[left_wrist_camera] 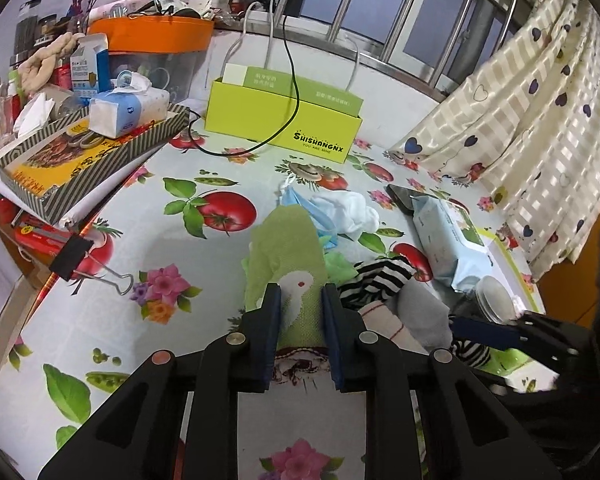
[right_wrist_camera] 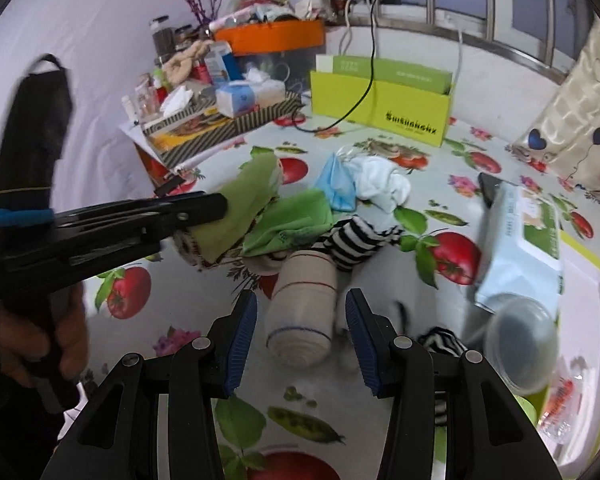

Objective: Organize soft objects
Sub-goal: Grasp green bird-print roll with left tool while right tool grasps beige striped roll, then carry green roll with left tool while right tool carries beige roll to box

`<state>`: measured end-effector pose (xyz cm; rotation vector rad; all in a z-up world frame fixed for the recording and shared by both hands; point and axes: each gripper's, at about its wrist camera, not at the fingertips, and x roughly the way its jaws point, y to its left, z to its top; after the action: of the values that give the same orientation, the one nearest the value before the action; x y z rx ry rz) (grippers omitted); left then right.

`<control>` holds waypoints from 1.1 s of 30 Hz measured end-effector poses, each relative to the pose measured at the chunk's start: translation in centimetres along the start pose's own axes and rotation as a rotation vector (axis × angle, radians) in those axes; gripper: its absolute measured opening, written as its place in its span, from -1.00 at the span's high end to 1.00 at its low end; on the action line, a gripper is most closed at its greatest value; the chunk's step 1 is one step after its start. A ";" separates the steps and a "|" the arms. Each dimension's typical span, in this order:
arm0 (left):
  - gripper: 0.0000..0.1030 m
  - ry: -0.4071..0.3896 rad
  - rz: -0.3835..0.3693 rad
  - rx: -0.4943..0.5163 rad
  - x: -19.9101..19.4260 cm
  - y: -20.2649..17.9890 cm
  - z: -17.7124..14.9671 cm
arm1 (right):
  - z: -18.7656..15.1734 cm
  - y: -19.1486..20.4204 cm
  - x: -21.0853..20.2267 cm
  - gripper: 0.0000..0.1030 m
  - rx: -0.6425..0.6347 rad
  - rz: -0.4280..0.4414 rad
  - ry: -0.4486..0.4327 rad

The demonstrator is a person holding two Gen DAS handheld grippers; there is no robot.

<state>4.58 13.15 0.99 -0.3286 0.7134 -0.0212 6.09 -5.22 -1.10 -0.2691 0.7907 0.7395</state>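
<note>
My left gripper [left_wrist_camera: 300, 296] is shut on a light green sock with a white bird [left_wrist_camera: 288, 256] and holds it above the table; it shows in the right wrist view [right_wrist_camera: 244, 200] too. My right gripper [right_wrist_camera: 301, 312] is open, its jaws on either side of a rolled beige sock [right_wrist_camera: 302, 312] lying on the tablecloth. Behind lie a green cloth [right_wrist_camera: 290, 224], a black-and-white striped sock [right_wrist_camera: 356, 240], a blue face mask [right_wrist_camera: 338, 182] and a white cloth [right_wrist_camera: 384, 184].
A lime green box [right_wrist_camera: 380, 108] stands at the back. A striped tray of clutter [left_wrist_camera: 84, 152] and an orange tub [left_wrist_camera: 156, 32] sit on the left. A wet-wipes pack [right_wrist_camera: 524, 236], a phone [right_wrist_camera: 490, 188] and a plastic lid [right_wrist_camera: 520, 344] lie on the right. A curtain [left_wrist_camera: 540, 120] hangs on the right.
</note>
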 end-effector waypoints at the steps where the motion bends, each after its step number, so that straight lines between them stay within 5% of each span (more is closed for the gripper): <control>1: 0.58 -0.002 -0.002 -0.001 -0.2 0.1 0.0 | 0.1 0.1 0.5 0.12 -0.002 -0.001 0.008; 15: 0.58 -0.034 -0.037 -0.035 -2.3 1.8 -0.1 | -0.3 1.0 3.7 0.33 -0.043 -0.046 0.074; 33: 0.58 -0.048 -0.033 -0.018 -3.9 0.0 -0.6 | 0.0 0.2 -3.0 0.37 0.020 -0.015 -0.099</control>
<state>1.18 13.44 3.07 -0.3571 0.6608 -0.0381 4.54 -6.58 1.05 -0.2190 0.7007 0.7250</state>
